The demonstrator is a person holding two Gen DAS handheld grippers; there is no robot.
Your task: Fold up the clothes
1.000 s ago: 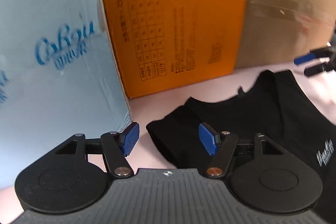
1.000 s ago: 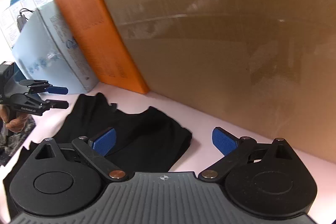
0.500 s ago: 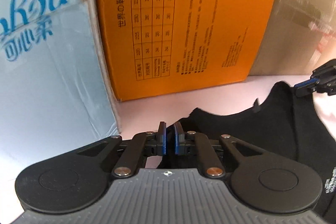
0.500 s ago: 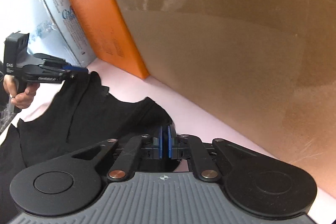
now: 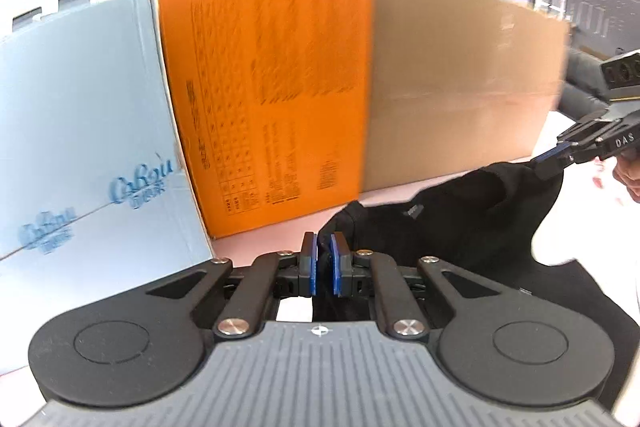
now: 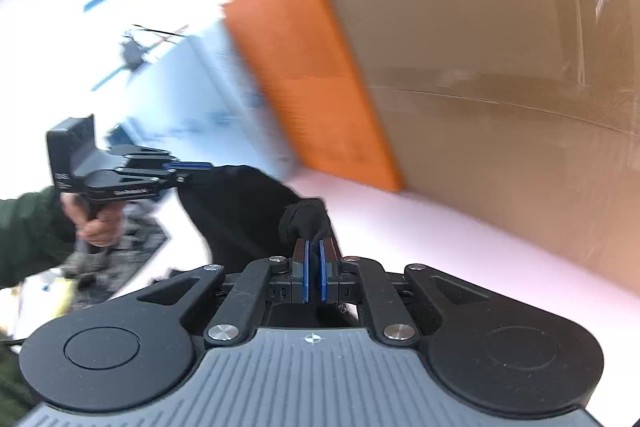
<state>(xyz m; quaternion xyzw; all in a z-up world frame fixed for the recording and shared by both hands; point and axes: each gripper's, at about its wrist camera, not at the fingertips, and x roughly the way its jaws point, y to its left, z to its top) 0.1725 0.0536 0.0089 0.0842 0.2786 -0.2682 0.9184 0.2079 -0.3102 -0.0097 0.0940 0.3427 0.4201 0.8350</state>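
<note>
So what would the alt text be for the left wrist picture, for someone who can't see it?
A hand-held left gripper pinches one corner of a black shirt, while the right gripper pinches another corner. Behind stand a light blue box, an orange box and a brown box.

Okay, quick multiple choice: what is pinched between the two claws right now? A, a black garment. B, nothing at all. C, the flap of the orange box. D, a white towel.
A: the left claw and the right claw are each shut on an edge of the black garment, which hangs stretched between them above the pink table.
</note>
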